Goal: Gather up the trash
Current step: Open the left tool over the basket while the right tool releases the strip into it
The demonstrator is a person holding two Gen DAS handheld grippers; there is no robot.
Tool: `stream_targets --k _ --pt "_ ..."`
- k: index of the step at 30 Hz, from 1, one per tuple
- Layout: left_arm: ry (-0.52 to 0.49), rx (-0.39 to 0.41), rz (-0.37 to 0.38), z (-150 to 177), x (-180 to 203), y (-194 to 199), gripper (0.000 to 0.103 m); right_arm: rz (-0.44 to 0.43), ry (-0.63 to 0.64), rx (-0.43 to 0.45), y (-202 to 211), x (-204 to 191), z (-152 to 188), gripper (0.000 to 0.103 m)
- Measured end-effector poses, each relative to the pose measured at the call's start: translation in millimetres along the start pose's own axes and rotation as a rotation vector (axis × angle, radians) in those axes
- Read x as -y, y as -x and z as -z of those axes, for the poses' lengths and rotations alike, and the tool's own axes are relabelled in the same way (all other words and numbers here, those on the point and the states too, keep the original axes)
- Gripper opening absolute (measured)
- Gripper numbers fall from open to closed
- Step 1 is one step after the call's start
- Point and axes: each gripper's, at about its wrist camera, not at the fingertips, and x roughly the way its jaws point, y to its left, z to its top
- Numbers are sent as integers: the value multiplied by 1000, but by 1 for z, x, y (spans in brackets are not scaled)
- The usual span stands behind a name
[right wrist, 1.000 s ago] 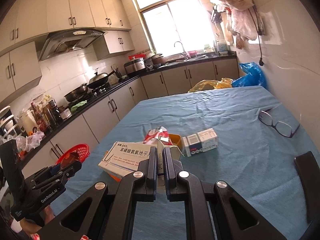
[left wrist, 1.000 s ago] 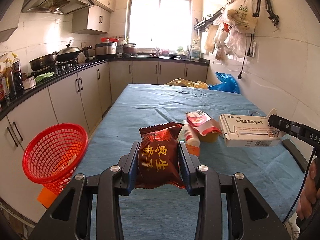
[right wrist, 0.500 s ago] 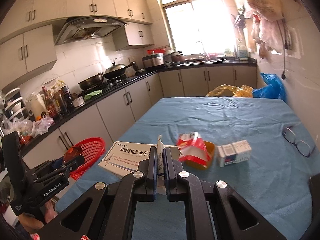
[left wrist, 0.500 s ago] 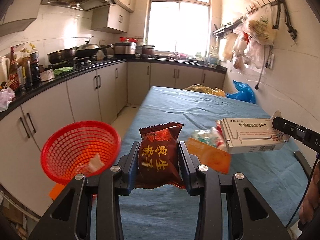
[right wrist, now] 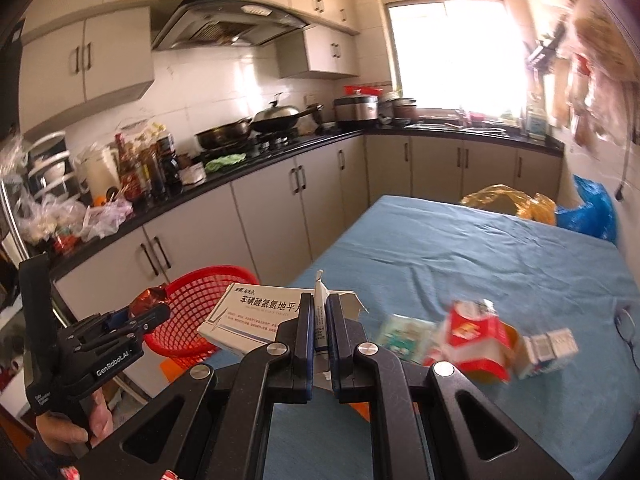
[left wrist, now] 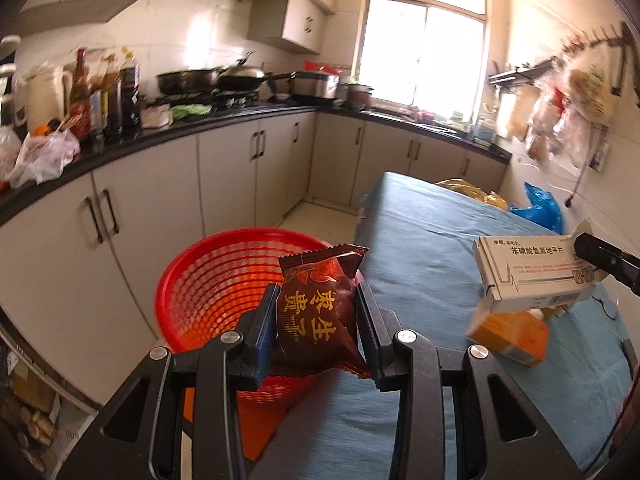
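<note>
My left gripper (left wrist: 316, 322) is shut on a dark red snack packet (left wrist: 318, 312) and holds it over the near rim of the red mesh basket (left wrist: 216, 280), which stands beside the table's left edge. My right gripper (right wrist: 319, 328) is shut on the flap of a white medicine box (right wrist: 252, 316) and holds it above the table's left edge, near the basket (right wrist: 192, 312). The box also shows in the left wrist view (left wrist: 532, 276). More trash lies on the blue table: a red-and-white packet (right wrist: 472, 336), small cartons (right wrist: 548, 348) and an orange box (left wrist: 512, 336).
The blue-covered table (right wrist: 480, 256) runs toward the window. Glasses (right wrist: 628, 324) lie at its right edge. Yellow (right wrist: 508, 202) and blue bags (right wrist: 592, 208) sit at its far end. Kitchen cabinets and a cluttered counter (left wrist: 120, 136) line the left side.
Both grippers have swung left with their loads. The snack packet went from over the table to over the basket rim. The medicine box rose off the table and moved toward the basket.
</note>
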Motion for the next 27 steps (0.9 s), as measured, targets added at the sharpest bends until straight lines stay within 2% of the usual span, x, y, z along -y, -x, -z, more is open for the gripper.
stream_targets --k 10,15,16,17,18,19,23,27 --pt "36 -46 -63 -9 -40 -33 37 -14 109 -58 -74 -57 -26 7" --pt "48 -40 -79 -12 -50 -39 38 -24 128 -85 -109 -82 -36 7" --pt "50 -39 -75 -13 -52 -40 40 -26 131 -94 -117 -87 -38 8" --pt "51 -40 -74 -13 -52 -40 49 -29 131 -102 -123 -91 -40 9" --pt "53 -40 -79 -13 -53 -40 60 -29 128 -109 -130 -94 -42 18" --pt "60 -34 -90 -13 -54 -39 63 -30 125 -124 -135 -96 -44 29" --pt "62 -21 -73 -9 -50 -28 63 -57 78 -111 -125 -81 -45 31" --pt "44 -15 -45 -3 -36 -18 63 -57 20 -83 -94 -50 -44 31"
